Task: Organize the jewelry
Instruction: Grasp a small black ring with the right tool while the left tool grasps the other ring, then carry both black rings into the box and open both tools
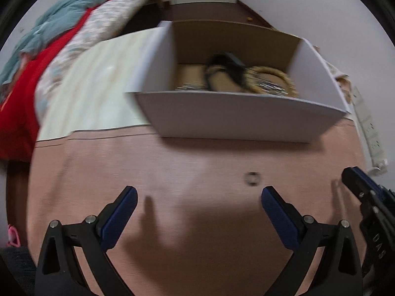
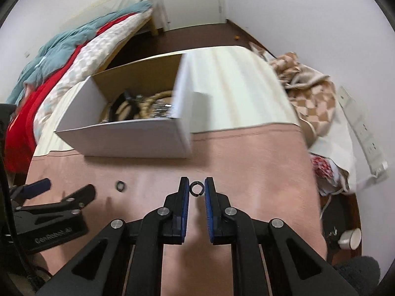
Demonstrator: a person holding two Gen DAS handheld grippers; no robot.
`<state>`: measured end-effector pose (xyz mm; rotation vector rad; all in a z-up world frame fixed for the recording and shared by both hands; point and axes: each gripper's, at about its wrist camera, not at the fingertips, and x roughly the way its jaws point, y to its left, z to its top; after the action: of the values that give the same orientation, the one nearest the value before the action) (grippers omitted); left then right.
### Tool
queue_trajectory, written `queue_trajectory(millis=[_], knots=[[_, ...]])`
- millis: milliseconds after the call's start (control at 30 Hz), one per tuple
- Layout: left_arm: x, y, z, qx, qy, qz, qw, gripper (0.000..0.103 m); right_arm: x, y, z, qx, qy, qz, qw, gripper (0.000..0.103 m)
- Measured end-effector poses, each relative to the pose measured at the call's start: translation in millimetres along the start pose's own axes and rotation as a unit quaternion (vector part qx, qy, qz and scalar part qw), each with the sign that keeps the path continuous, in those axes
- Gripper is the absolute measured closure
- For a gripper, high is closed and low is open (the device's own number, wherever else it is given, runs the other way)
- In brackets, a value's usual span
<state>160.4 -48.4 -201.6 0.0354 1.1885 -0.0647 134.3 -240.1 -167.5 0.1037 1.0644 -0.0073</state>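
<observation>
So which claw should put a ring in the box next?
The right claw: its fingers already sit around one ring. The left claw is wide open, and the other ring lies ahead of it on the table.

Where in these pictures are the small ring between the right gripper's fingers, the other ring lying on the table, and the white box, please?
small ring (image 2: 196, 188): right wrist view, on its dark band.
other ring (image 1: 252, 178): left wrist view, on its blurred band.
white box (image 2: 128, 137): right wrist view, on its near outer wall.

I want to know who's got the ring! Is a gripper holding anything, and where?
The right gripper pinches a small dark ring by its outer sides. The left gripper is open, holding nothing.
</observation>
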Motion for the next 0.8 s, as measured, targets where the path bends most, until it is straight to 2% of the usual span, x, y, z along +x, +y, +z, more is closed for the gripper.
queue_trajectory(millis=[33, 67, 100, 133, 200, 233, 267, 300, 367, 633, 800], knots=[[2, -7, 0, 0.006, -0.001, -0.005, 1.0000, 0.011, -1, -6, -2, 0.003, 0.001, -0.003, 1.000, 0.090], [4, -14, -1, 0.014, 0.001, -0.007, 0.9999, 0.024, -1, -12, -4, 0.009, 0.002, -0.007, 1.000, 0.090], [7, -21, -1, 0.022, 0.004, -0.008, 0.9997, 0.033, -1, -15, -4, 0.013, 0.002, -0.010, 1.000, 0.090], [5, -25, -1, 0.027, -0.007, -0.010, 0.9996, 0.036, -1, -19, -4, 0.016, 0.003, -0.012, 1.000, 0.090], [3, -32, -1, 0.036, -0.015, -0.013, 0.9992, 0.057, -1, -26, -5, 0.023, 0.003, -0.013, 1.000, 0.090], [2, -34, 0, 0.038, -0.018, -0.016, 0.9990, 0.063, -1, -28, -5, 0.025, 0.003, -0.014, 1.000, 0.090], [1, -37, 0, 0.043, -0.022, -0.017, 0.9987, 0.076, -2, -31, -6, 0.027, 0.002, -0.014, 1.000, 0.090], [0, -39, 0, 0.047, -0.023, -0.019, 0.9985, 0.085, -3, -33, -6, 0.028, 0.001, -0.014, 0.999, 0.090], [1, -39, 1, 0.050, -0.025, -0.021, 0.9982, 0.093, -3, -34, -3, 0.030, -0.001, -0.014, 0.999, 0.090], [-1, -35, -1, 0.050, -0.030, -0.027, 0.9980, 0.093, -8, -31, -2, 0.034, -0.009, -0.010, 0.999, 0.090], [-24, -25, 3, 0.043, -0.037, -0.047, 0.9973, 0.093, -22, -29, 6, 0.039, -0.020, 0.008, 0.999, 0.090]])
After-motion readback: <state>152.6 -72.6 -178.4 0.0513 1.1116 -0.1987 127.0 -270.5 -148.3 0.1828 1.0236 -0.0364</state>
